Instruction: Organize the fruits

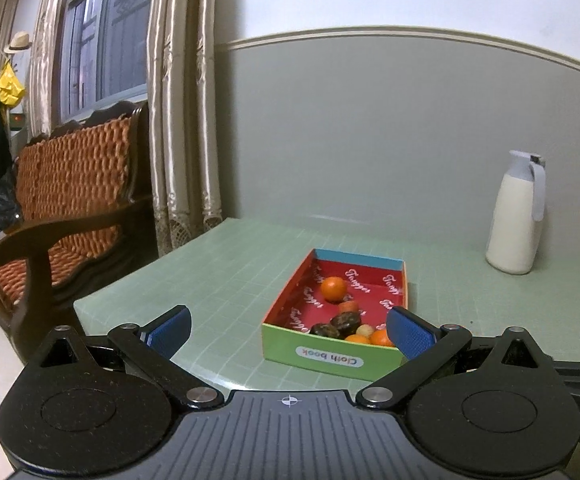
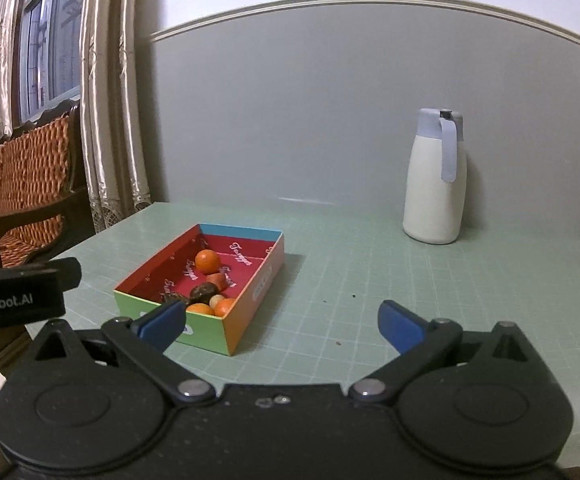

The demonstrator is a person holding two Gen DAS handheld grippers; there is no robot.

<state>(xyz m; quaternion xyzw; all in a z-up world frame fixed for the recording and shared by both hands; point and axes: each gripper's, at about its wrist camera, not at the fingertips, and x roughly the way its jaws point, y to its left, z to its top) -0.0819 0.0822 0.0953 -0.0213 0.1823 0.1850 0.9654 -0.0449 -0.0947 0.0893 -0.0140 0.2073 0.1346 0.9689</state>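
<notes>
The fruits [image 1: 344, 320] are seen lying in a box [image 1: 332, 356] on the counter [image 1: 230, 272]. The box is set just ahead of the left hand-held gripper [image 1: 290, 326], and ahead-left of the right hand-held gripper [image 2: 282, 320]. Both are spread wide, with nothing pinched.

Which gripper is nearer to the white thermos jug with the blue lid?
Right. The right gripper faces the mat left of the white thermos jug; the left gripper sits farther left, behind the box.
</notes>
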